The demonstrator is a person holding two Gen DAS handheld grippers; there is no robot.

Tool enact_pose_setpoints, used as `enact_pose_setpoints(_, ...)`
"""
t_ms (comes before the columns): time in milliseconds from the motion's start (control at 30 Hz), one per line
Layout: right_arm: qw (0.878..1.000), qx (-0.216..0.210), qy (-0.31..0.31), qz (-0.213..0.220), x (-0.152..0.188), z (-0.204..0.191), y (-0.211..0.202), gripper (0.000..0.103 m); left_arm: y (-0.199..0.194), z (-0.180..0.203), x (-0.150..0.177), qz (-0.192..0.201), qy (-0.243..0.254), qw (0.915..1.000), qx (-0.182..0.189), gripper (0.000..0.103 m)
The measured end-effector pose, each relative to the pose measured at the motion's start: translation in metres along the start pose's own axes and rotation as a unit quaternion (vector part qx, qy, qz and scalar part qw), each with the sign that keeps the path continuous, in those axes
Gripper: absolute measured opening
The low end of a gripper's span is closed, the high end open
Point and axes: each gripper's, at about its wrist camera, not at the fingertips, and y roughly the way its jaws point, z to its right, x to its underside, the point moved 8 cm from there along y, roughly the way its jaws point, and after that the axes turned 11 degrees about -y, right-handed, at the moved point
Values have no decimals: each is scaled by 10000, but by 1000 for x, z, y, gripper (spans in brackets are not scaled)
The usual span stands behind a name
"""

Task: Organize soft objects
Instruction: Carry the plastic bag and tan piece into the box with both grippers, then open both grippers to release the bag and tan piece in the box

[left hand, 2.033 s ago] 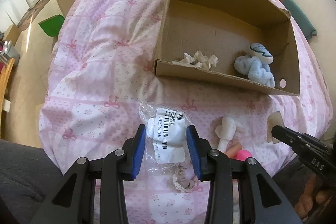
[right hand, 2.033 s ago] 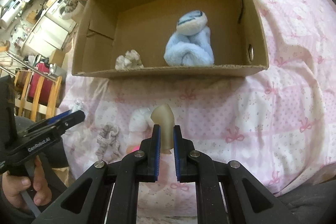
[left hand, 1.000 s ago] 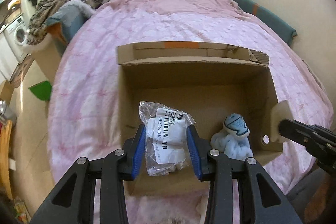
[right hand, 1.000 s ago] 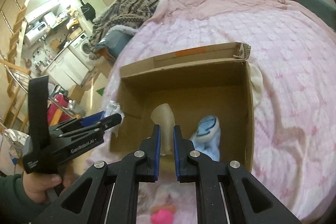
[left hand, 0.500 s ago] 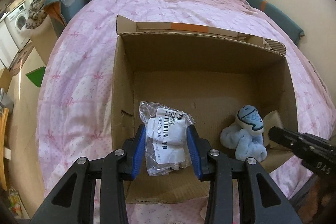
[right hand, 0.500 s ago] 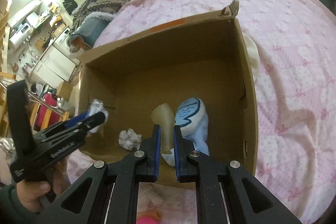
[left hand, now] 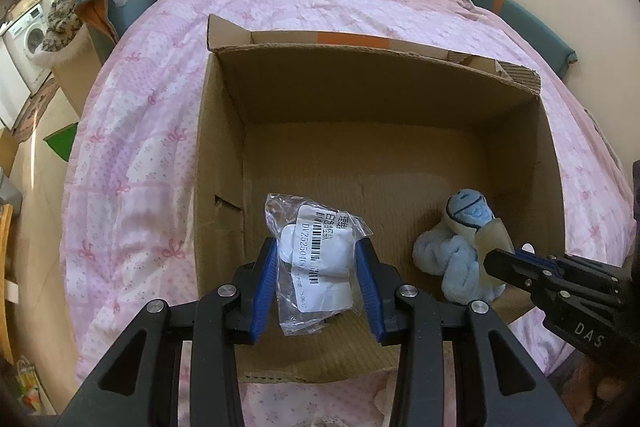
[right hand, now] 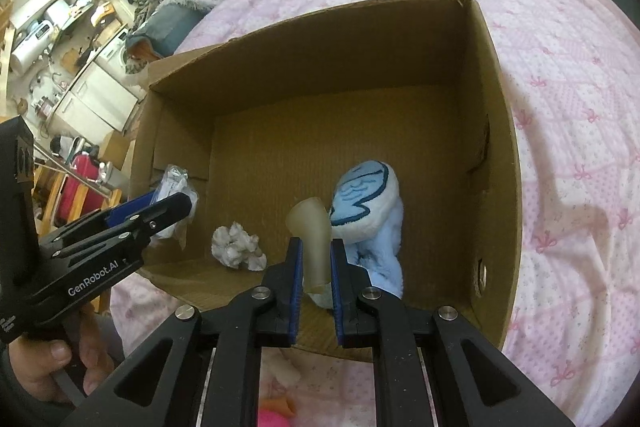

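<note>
- Left gripper (left hand: 316,263), clamped on the plastic packet (left hand: 320,259), hangs over the cardboard box's (left hand: 360,99) left wall: release low.
- Right gripper (right hand: 314,267) pinches the translucent piece (right hand: 312,239) beside the blue plush (right hand: 368,211); drop clear.

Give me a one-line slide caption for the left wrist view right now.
Left gripper holds a labelled plastic bag over the open cardboard box, beside a blue plush toy.

The cardboard box (right hand: 496,187) sits on the bed (right hand: 568,131) ahead of my right hand-held gripper (right hand: 314,267); inside it, the plush toy (right hand: 368,211) lies just right, the crumpled wad (right hand: 236,247) left.
</note>
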Motion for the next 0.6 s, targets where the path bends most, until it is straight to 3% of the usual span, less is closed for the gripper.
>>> enact_pose_setpoints(600,9996,-211,159,43,2,3,-1,18,2,1,3,7,106,9999,-38,37)
